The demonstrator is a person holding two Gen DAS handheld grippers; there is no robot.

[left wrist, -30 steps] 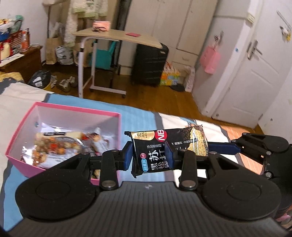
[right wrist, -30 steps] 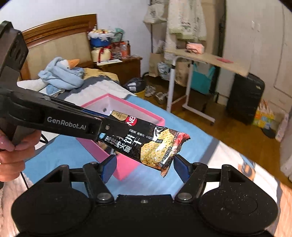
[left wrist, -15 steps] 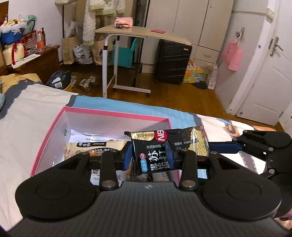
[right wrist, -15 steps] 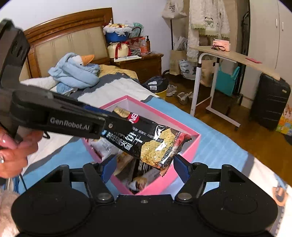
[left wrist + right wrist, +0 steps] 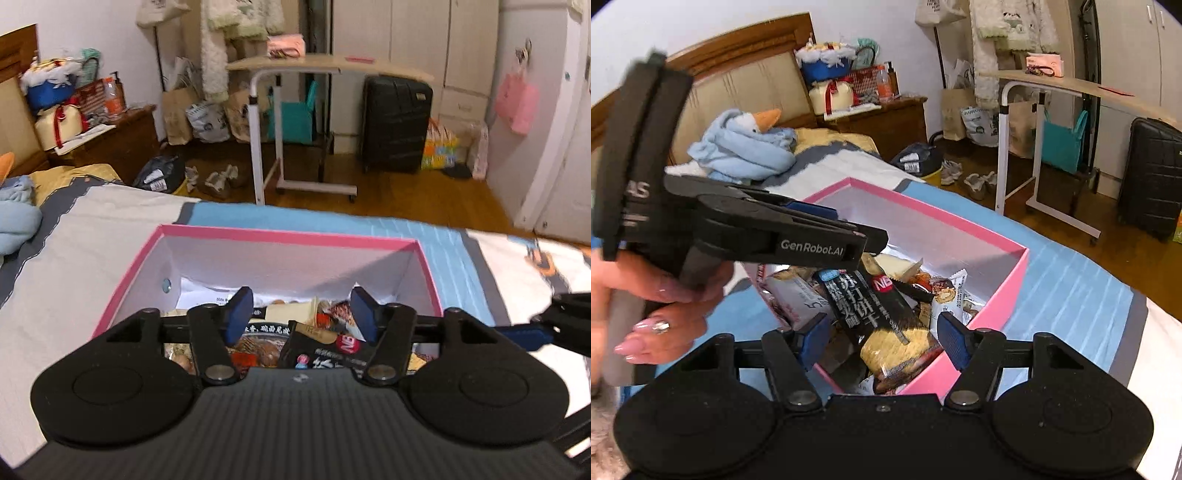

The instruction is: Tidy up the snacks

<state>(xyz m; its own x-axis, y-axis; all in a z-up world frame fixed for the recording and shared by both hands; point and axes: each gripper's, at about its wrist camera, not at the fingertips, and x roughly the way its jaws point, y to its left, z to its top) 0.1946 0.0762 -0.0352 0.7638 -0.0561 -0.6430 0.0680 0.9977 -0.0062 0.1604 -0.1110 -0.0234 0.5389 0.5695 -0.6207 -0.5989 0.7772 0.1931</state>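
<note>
A pink box (image 5: pixel 288 234) (image 5: pixel 960 225) holding several snack packets sits on the bed. A black cracker packet (image 5: pixel 321 354) (image 5: pixel 879 310) lies slanted on top of the other snacks inside it. My left gripper (image 5: pixel 302 317) (image 5: pixel 864 240) hovers over the box; its jaws are opening and nothing is between them. The packet lies just below it. My right gripper (image 5: pixel 882 339) (image 5: pixel 535 332) is at the box's near corner. Its jaws are closing a little, and the packet's lower end lies between the pads without being pressed.
A person's hand (image 5: pixel 665 302) holds the left gripper's handle. A blue plush goose (image 5: pixel 746 147) lies near the headboard. Beyond the bed's edge stand a rolling desk (image 5: pixel 295 66), a black suitcase (image 5: pixel 395 122) and a wooden nightstand (image 5: pixel 879 118).
The left gripper let go of the black cracker packet, which now lies in the pink box. Both grippers came down closer over the box.
</note>
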